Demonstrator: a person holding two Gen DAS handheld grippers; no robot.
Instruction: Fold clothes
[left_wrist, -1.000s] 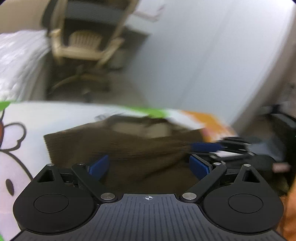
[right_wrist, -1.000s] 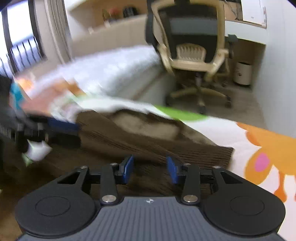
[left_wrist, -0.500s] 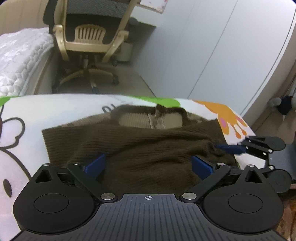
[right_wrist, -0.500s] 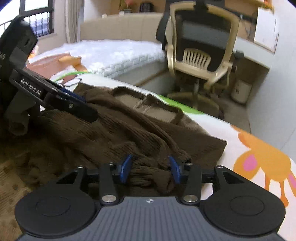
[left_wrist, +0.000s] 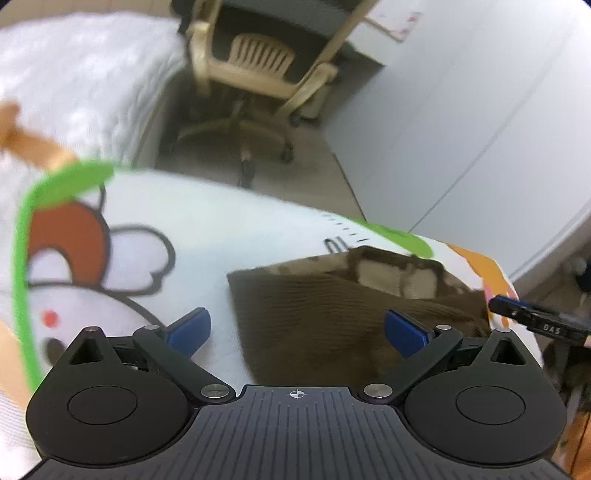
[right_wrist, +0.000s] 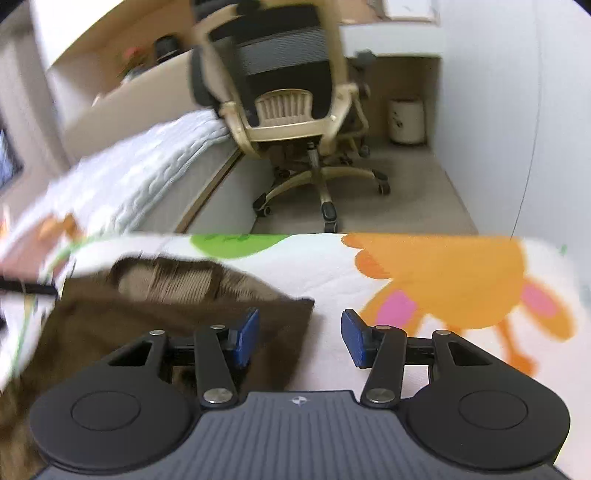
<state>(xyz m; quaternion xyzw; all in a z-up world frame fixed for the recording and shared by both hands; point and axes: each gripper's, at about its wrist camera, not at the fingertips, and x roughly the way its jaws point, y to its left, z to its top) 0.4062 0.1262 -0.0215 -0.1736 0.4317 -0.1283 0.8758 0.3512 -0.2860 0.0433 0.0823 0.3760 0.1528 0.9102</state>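
Note:
A dark brown knit sweater (left_wrist: 332, 310) with a beige collar lies folded on a white cartoon-print sheet (left_wrist: 207, 236). My left gripper (left_wrist: 295, 328) hangs open over the sweater's left edge, nothing between its blue pads. In the right wrist view the same sweater (right_wrist: 177, 295) fills the lower left, and my right gripper (right_wrist: 300, 338) stands open over its right edge, the left pad above the knit and the right pad above the sheet (right_wrist: 332, 266). The tip of the right gripper (left_wrist: 532, 319) shows at the right of the left wrist view.
A beige and black office chair (right_wrist: 295, 110) stands on the floor beyond the sheet's far edge. A white quilted bed (left_wrist: 74, 85) lies to the left, a white wall (left_wrist: 480, 110) to the right, and a small white bin (right_wrist: 406, 120) under the desk.
My right gripper has let go of the sweater fold and opened, swinging right. My left gripper has shifted left, still open. The sweater now lies flatter on the sheet.

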